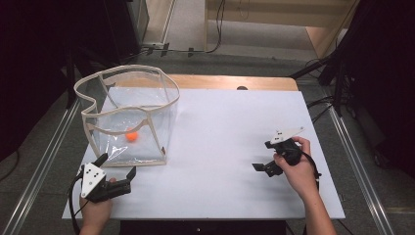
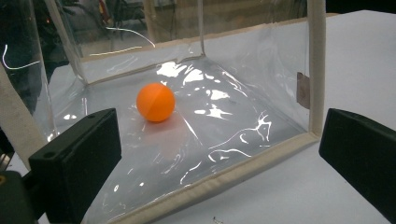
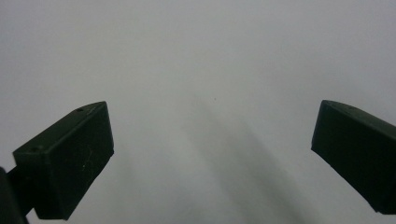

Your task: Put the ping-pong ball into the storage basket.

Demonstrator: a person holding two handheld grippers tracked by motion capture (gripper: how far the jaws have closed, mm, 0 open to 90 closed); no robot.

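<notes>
High view: left tool [image 1: 117,165], jaws wide apart and empty, sits just beside the clear bag [image 1: 161,105] holding an orange ball [image 1: 131,136]. Right tool [image 1: 263,155], also gaping empty, rests well apart on the white surface [image 1: 230,147]. Grey floor [image 1: 44,147] surrounds.

A white table top [image 1: 230,147] is being carried on a wooden board [image 1: 235,82]. Grey carpeted floor [image 1: 39,161] is being crossed by metal rails [image 1: 46,147] and black cables [image 1: 215,29]; both sides are being darkened by black curtains [image 1: 386,73].
</notes>
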